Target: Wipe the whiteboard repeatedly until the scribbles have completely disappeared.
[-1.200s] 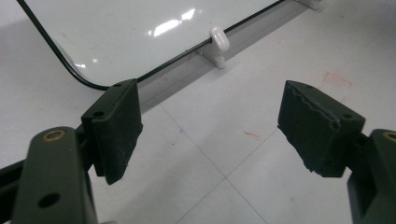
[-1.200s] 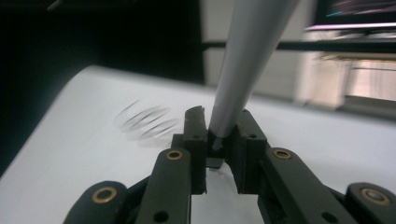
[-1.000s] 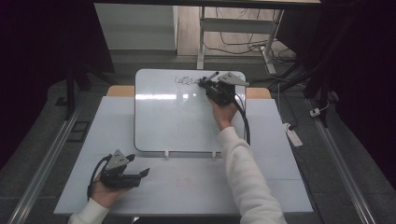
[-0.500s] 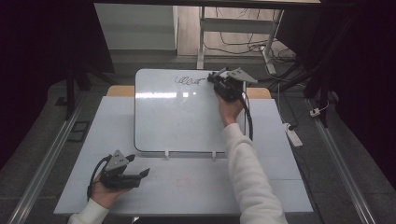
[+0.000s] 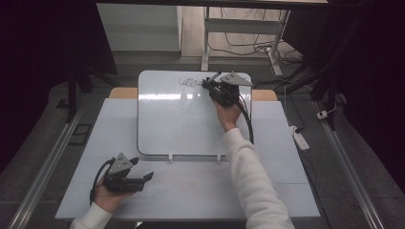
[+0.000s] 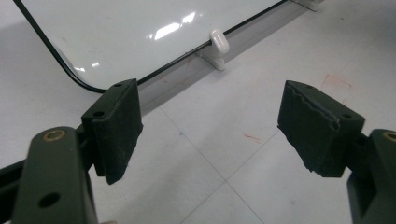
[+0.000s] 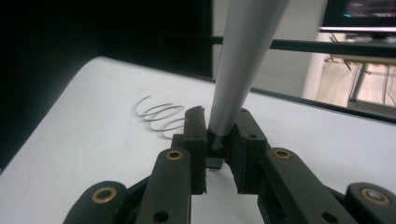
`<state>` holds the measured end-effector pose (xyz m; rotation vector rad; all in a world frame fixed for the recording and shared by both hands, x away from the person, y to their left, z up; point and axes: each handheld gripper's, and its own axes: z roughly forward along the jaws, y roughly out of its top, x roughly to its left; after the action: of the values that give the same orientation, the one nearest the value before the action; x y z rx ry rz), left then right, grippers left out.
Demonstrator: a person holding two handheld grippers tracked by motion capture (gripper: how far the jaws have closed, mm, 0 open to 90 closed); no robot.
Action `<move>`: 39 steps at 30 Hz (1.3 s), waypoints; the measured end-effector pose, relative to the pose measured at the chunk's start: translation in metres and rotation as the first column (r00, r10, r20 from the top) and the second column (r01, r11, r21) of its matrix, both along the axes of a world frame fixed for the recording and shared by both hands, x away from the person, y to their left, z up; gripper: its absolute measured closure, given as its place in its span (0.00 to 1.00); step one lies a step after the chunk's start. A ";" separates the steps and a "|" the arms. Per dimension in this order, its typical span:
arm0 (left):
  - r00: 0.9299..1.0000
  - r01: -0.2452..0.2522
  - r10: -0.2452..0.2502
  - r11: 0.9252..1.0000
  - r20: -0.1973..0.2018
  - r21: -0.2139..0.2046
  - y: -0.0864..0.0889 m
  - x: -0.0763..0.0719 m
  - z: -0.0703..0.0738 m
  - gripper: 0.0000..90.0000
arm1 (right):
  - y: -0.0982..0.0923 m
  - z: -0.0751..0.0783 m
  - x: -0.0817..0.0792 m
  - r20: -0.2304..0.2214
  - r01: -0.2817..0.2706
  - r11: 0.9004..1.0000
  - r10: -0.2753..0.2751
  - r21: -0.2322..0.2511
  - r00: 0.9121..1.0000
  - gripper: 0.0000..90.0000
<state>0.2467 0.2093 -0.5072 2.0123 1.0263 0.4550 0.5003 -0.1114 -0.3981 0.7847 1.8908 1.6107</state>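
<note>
Marker (image 7: 243, 60): clamped between the jaws of my right claw (image 5: 213, 85), its pale barrel rising up and away from the pads.
Whiteboard (image 5: 181, 124): lies under my right claw, looped scribble (image 5: 190, 82) just beside its tip.
Left claw (image 5: 143, 172): jaws wide apart, nothing between them, resting on the counter (image 5: 191, 191) near the board's near edge.

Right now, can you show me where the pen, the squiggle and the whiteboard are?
pen (image 7: 238, 70), right gripper view, on its grey barrel above the jaws.
squiggle (image 7: 161, 116), right gripper view, on the middle loops.
whiteboard (image 5: 176, 124), high view, on its bare white middle.
</note>
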 end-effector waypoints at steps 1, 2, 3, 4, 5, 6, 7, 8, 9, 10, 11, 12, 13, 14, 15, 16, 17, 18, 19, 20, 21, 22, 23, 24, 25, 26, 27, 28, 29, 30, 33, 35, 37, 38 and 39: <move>1.000 0.000 0.000 1.000 0.001 0.000 0.000 0.000 0.000 0.25 | 0.000 0.000 0.000 0.000 0.000 1.000 0.000 0.000 1.000 0.86; 1.000 -0.001 0.001 1.000 0.004 -0.001 0.000 -0.001 0.000 0.25 | -0.001 0.001 0.003 -0.004 0.008 1.000 -0.008 0.019 1.000 0.86; 1.000 -0.001 0.001 1.000 0.004 -0.003 0.000 -0.002 0.001 0.25 | -0.005 0.004 0.008 -0.012 0.034 0.998 -0.033 0.055 0.999 0.86; 1.000 0.000 0.000 1.000 0.005 -0.003 0.001 -0.002 0.001 0.25 | -0.008 0.007 0.010 -0.011 0.060 0.996 -0.060 0.073 0.998 0.86; 1.000 -0.001 0.001 1.000 0.004 -0.003 0.001 -0.002 0.001 0.25 | -0.009 0.009 0.011 -0.011 0.065 0.995 -0.064 0.082 0.998 0.86; 1.000 -0.001 0.001 1.000 0.004 -0.004 0.001 -0.002 0.001 0.25 | -0.007 0.008 0.010 -0.009 0.061 0.995 -0.061 0.075 0.998 0.86; 1.000 -0.002 0.002 1.000 0.003 -0.003 0.001 -0.001 0.000 0.25 | 0.002 0.003 0.005 -0.006 0.013 1.000 -0.013 0.017 1.000 0.86; 1.000 -0.002 0.002 1.000 0.002 -0.003 0.001 -0.001 0.000 0.25 | 0.002 0.003 0.005 -0.006 0.013 1.000 -0.013 0.017 1.000 0.86; 1.000 -0.003 0.003 1.000 0.001 -0.002 0.001 -0.001 0.000 0.25 | 0.007 -0.001 0.001 -0.017 -0.029 1.000 0.029 -0.001 0.999 0.86; 1.000 -0.002 0.002 1.000 0.000 -0.002 0.001 -0.001 0.000 0.25 | 0.007 -0.001 0.001 -0.017 -0.029 1.000 0.029 -0.001 0.999 0.86; 1.000 -0.002 0.002 1.000 0.001 -0.002 0.001 -0.001 0.000 0.25 | 0.007 -0.001 0.000 -0.014 -0.030 1.000 0.030 -0.005 0.999 0.86; 1.000 -0.002 0.002 1.000 0.002 -0.001 0.001 -0.001 0.000 0.25 | 0.003 0.002 0.004 -0.012 -0.028 1.000 0.028 -0.002 1.000 0.86; 1.000 -0.003 0.003 1.000 0.003 -0.001 0.001 -0.002 0.000 0.25 | -0.006 0.008 0.009 -0.008 0.037 0.999 -0.037 0.025 0.999 0.86; 1.000 -0.003 0.003 1.000 0.004 -0.001 0.000 -0.002 0.000 0.25 | -0.011 0.009 0.011 -0.020 0.044 0.998 -0.043 0.055 0.999 0.86; 1.000 -0.003 0.003 1.000 0.006 0.000 0.000 -0.002 0.001 0.25 | -0.011 0.009 0.011 -0.020 0.044 0.998 -0.043 0.055 0.999 0.86; 1.000 -0.001 0.001 1.000 0.007 -0.001 0.001 -0.002 0.001 0.25 | -0.013 0.010 0.012 -0.028 0.043 0.997 -0.041 0.064 0.999 0.86; 1.000 -0.002 0.002 1.000 0.007 -0.002 0.001 -0.002 0.001 0.25 | -0.011 0.008 0.010 -0.026 0.044 0.998 -0.043 0.048 0.999 0.86; 1.000 -0.002 0.002 1.000 0.005 -0.002 0.001 -0.002 0.001 0.25 | -0.005 0.004 0.004 -0.030 -0.003 1.000 0.003 0.007 1.000 0.86; 1.000 -0.003 0.003 1.000 0.003 0.000 0.001 -0.001 0.000 0.25 | -0.005 0.004 0.004 -0.030 -0.003 1.000 0.003 0.007 1.000 0.86; 1.000 -0.002 0.002 1.000 0.001 0.001 0.001 -0.001 0.000 0.25 | -0.003 0.001 0.000 -0.036 -0.028 1.000 0.028 -0.007 0.999 0.86; 1.000 -0.002 0.002 1.000 0.000 0.000 0.001 -0.001 0.000 0.25 | -0.003 -0.001 -0.001 -0.026 -0.042 0.999 0.042 -0.032 0.999 0.86; 1.000 -0.002 0.002 1.000 0.001 0.000 0.000 -0.001 0.000 0.25 | -0.003 -0.001 -0.001 -0.026 -0.042 0.999 0.042 -0.032 0.999 0.86; 1.000 -0.002 0.002 1.000 0.003 0.001 0.000 -0.002 0.000 0.25 | -0.011 0.004 0.004 -0.014 0.002 1.000 -0.002 -0.015 1.000 0.86; 1.000 -0.002 0.002 1.000 0.005 0.001 0.000 -0.002 0.000 0.25 | -0.011 0.004 0.004 -0.014 0.002 1.000 -0.002 -0.015 1.000 0.86; 1.000 -0.002 0.002 1.000 0.005 0.001 0.000 -0.002 0.001 0.25 | -0.017 0.008 0.008 -0.021 0.027 1.000 -0.027 0.015 0.999 0.86; 1.000 -0.002 0.002 1.000 0.006 0.000 0.000 -0.002 0.001 0.25 | -0.021 0.010 0.012 -0.032 0.039 0.998 -0.038 0.048 0.999 0.86; 1.000 -0.003 0.003 1.000 0.006 -0.001 0.000 -0.002 0.001 0.25 | -0.021 0.011 0.013 -0.033 0.041 0.998 -0.039 0.046 0.999 0.86; 1.000 -0.002 0.002 1.000 0.005 -0.001 0.000 -0.001 0.001 0.25 | -0.017 0.010 0.011 -0.021 0.046 0.999 -0.045 0.029 0.999 0.86; 1.000 -0.001 0.001 1.000 0.003 0.000 0.000 -0.001 0.001 0.25 | -0.009 0.007 0.007 -0.029 -0.004 1.000 0.004 0.010 1.000 0.86; 1.000 -0.001 0.001 1.000 0.002 0.001 0.000 -0.001 0.000 0.25 | -0.009 0.007 0.007 -0.029 -0.004 1.000 0.004 0.010 1.000 0.86; 1.000 0.000 0.000 1.000 -0.001 0.001 0.000 0.000 0.000 0.25 | 0.004 0.002 0.003 -0.016 -0.072 0.996 0.071 -0.061 0.997 0.86; 1.000 -0.002 0.002 1.000 0.001 -0.003 0.000 -0.001 0.000 0.25 | 0.000 0.007 0.008 -0.007 -0.043 0.998 0.042 -0.050 0.999 0.86; 1.000 -0.002 0.002 1.000 0.003 -0.002 0.000 -0.001 0.001 0.25 | -0.007 0.011 0.012 -0.015 0.005 1.000 -0.005 0.003 1.000 0.86; 1.000 -0.001 0.001 1.000 0.003 -0.001 0.000 -0.001 0.001 0.25 | -0.009 0.011 0.013 -0.024 0.014 1.000 -0.013 0.026 1.000 0.86; 1.000 -0.001 0.001 1.000 0.003 -0.001 0.000 -0.001 0.000 0.25 | -0.006 0.008 0.010 -0.033 -0.003 1.000 0.003 0.017 0.999 0.86</move>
<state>0.2453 0.2093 -0.5067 2.0092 1.0258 0.4582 0.5102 -0.1172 -0.3897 0.8203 1.9040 1.6276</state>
